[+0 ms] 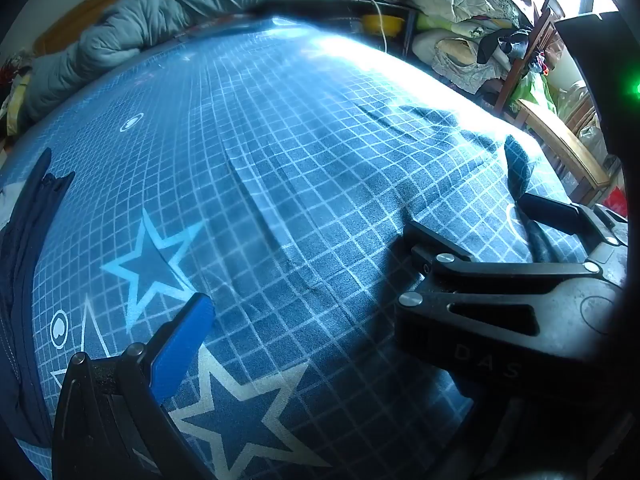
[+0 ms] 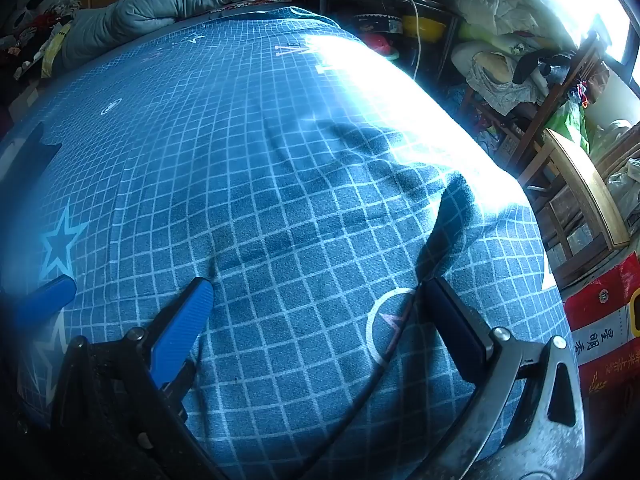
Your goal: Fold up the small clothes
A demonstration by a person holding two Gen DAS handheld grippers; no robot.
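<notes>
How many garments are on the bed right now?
1: a dark navy garment lies crumpled at the left edge of the checked bed sheet, seen in the left wrist view. Others may lie outside both views.

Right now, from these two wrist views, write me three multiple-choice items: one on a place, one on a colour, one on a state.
1. In the left wrist view, the dark navy garment lies:
A. at the far left edge of the bed
B. in the middle of the bed
C. on the wooden chair

2. The bedsheet is:
A. red
B. blue with a pale grid
C. plain green

3. The right gripper has its fingers:
A. shut on the garment
B. shut on nothing
C. spread apart

Answers: 1 A, it hugs the left border of the view; 2 B, pale lines cross blue cloth; 3 C, a broad stretch of sheet shows between them.
</notes>
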